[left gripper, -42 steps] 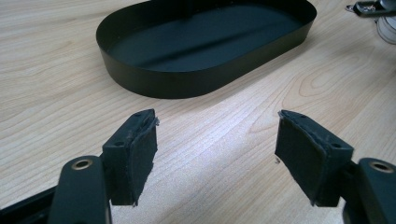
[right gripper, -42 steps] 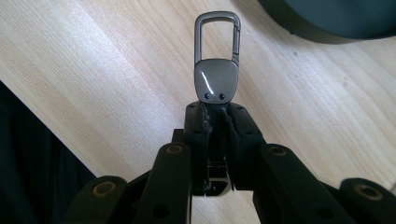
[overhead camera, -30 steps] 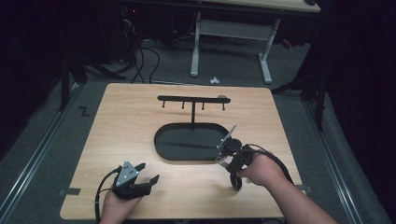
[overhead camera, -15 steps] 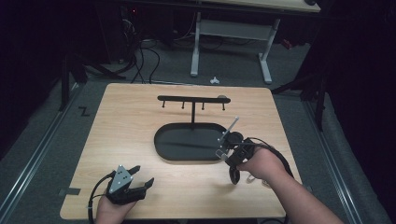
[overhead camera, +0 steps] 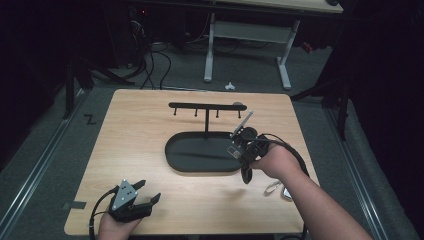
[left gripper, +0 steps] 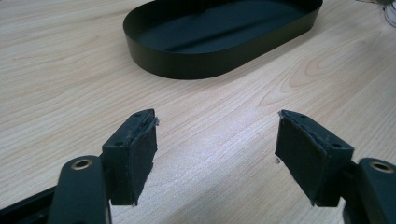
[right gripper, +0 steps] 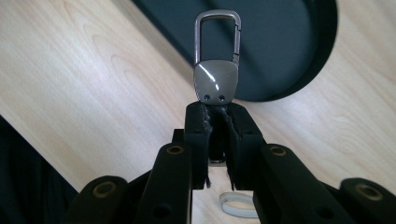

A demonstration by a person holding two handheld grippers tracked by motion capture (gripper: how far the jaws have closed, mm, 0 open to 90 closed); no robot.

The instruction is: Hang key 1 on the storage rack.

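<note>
**Clip in the claw, hanging yet to come**

Broad wooden counter (overhead camera: 135, 150), with a black oval tray (overhead camera: 167, 150) at its middle. Inside the tray, seemingly nothing; no piece lying on its dark floor in the left gripper view.

Rising from the tray's far side, a hook rack (overhead camera: 205, 106): one post, one crossbar, small pegs beneath. Nothing hanging from any peg as far as can be made out.

Low at the near left corner, the left claw (left gripper: 215, 140), spread wide over bare wood with nothing between its pads. Idle, well apart from the tray.

Above the tray's right end, the right claw (right gripper: 215, 116), pinched nearly closed on the base of a metal carabiner clip (right gripper: 216, 74). Gate loop pointing out past the pads and clear of them, free to slip over a peg. Off the counter, between the tray's rim and the right end of the crossbar, touching neither.

Beside the right forearm, flat on the wood, a loose ring (overhead camera: 276, 189) or similar small metal piece; too small to tell exactly.

Judged so far: pick-up done, grip sound. Left to do: carrying the loop to a peg, hooking it, letting go, then probably the same for the piece on the wood.
</note>
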